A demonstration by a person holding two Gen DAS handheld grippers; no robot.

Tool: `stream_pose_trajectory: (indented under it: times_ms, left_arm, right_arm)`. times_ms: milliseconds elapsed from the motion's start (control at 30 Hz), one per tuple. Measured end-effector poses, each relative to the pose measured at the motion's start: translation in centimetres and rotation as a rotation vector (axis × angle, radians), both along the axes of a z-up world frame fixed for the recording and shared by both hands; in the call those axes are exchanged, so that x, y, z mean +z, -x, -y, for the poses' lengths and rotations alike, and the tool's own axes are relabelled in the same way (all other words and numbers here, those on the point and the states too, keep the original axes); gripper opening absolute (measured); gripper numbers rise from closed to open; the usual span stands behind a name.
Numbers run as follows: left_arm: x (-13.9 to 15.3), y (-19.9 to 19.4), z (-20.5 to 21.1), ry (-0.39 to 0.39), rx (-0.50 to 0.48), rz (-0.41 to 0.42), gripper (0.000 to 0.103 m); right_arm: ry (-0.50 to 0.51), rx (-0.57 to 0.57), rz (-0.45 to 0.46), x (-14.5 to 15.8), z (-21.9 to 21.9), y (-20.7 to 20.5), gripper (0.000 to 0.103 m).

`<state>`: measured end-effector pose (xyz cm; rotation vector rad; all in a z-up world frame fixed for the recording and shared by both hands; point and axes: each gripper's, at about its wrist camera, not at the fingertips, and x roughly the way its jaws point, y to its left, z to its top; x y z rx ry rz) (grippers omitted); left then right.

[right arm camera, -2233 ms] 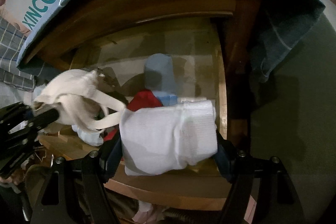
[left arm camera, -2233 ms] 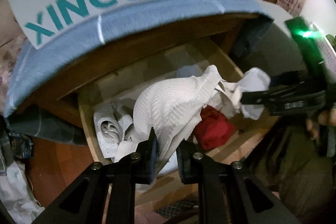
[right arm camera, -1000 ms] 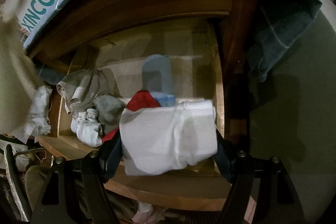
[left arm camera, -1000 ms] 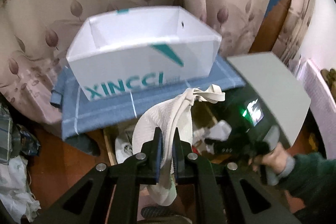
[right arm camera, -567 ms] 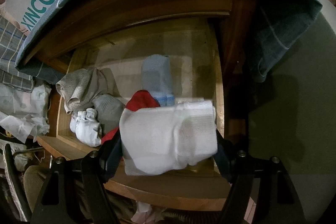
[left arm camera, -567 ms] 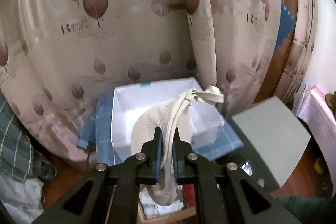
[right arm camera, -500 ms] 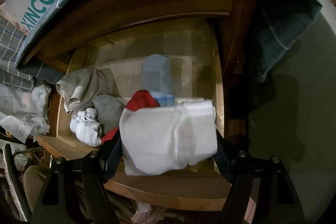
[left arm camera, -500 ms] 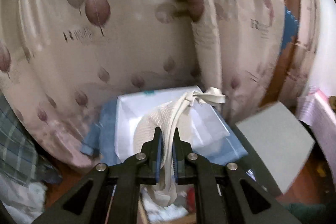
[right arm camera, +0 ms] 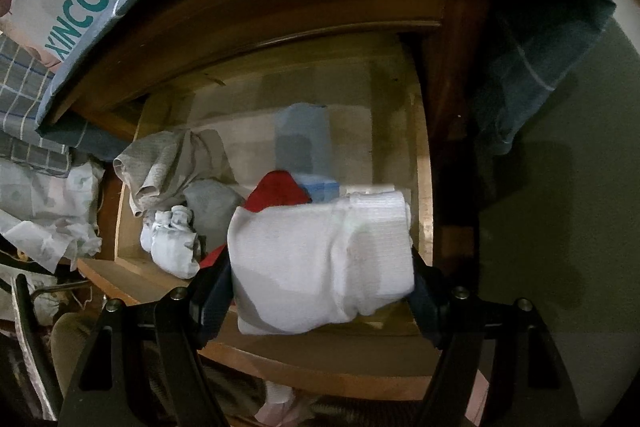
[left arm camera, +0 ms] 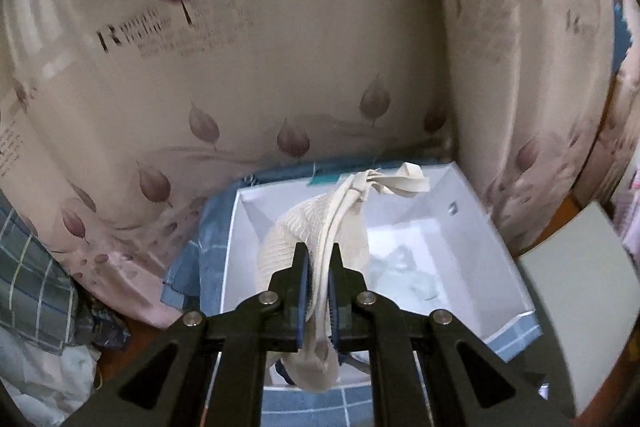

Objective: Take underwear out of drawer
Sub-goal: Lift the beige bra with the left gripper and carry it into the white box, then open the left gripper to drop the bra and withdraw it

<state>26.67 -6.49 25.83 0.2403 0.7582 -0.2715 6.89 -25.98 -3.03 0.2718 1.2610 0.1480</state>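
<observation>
Pinching the soft, floppy underwear by its band, we are holding our left claw above the white box.

Cream ribbed underwear hanging over white box; wooden drawer open.

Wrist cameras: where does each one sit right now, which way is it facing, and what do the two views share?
Left wrist: on the left gripper, looking down into the white shoe box before the leaf curtain; its black fingers pinch a cream ribbed garment.
Right wrist: on the right gripper, facing the open wooden drawer; its fingers clamp a white folded garment.
Shared: the shoe box, seen here from below, and the blue cloth under it.
</observation>
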Motion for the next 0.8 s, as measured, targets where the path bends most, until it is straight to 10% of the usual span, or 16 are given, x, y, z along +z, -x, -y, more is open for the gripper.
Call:
stream_pose_trajectory:
  times_ms: [500, 800]
  left_arm:
    - [-7.2, -1.8, 0.6, -0.049, 0.056, -0.11, 0.014]
    - [-4.9, 0.2, 0.4, -0.052, 0.083, -0.056, 0.05]
  right_arm:
    - [-0.012, 0.003, -0.004, 0.0, -0.1, 0.0, 0.073]
    - [0.004, 0.004, -0.002, -0.1, -0.4, 0.1, 0.073]
